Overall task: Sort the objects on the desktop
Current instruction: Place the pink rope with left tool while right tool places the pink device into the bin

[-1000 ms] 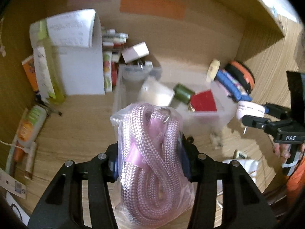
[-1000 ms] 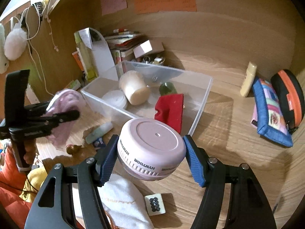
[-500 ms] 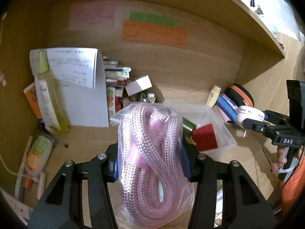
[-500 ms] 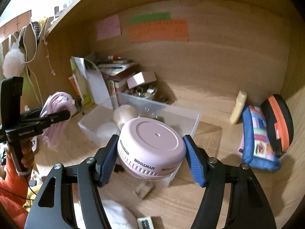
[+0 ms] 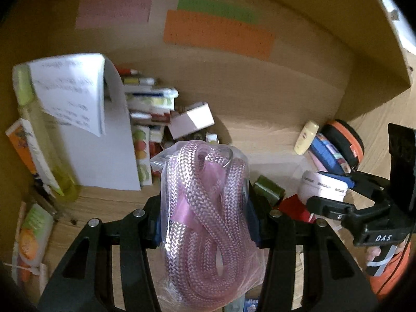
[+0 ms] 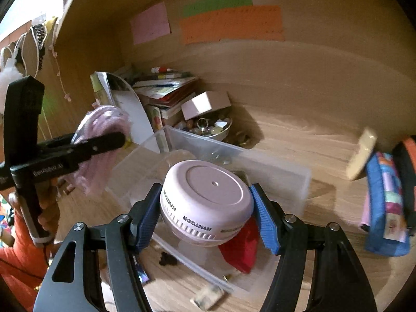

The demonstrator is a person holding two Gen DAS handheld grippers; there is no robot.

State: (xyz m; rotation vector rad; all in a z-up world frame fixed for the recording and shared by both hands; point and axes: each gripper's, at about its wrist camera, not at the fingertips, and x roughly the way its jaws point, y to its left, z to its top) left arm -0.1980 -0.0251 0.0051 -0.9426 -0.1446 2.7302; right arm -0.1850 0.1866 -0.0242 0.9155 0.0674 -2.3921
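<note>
My left gripper (image 5: 205,218) is shut on a clear bag of pink braided rope (image 5: 205,208) and holds it up above the desk; the bag also shows at the left of the right wrist view (image 6: 104,140). My right gripper (image 6: 205,208) is shut on a round pink device marked HYNTOOR (image 6: 205,197), held over the clear plastic bin (image 6: 280,179). The device shows in the left wrist view (image 5: 322,187) too. In the bin lie a red item (image 6: 241,252) and a dark green cylinder (image 5: 267,189).
A white folder (image 5: 98,140) and a stack of books (image 6: 169,91) stand at the back left, with a small box (image 6: 205,104) and a bowl of trinkets (image 6: 210,127). Pencil cases (image 6: 387,202) and a cream tube (image 6: 361,158) lie right. Bottles (image 5: 33,234) lie far left.
Both grippers have moved forward with their loads. The pink device now sits over the bin, and the rope bag has come closer to the back wall.
</note>
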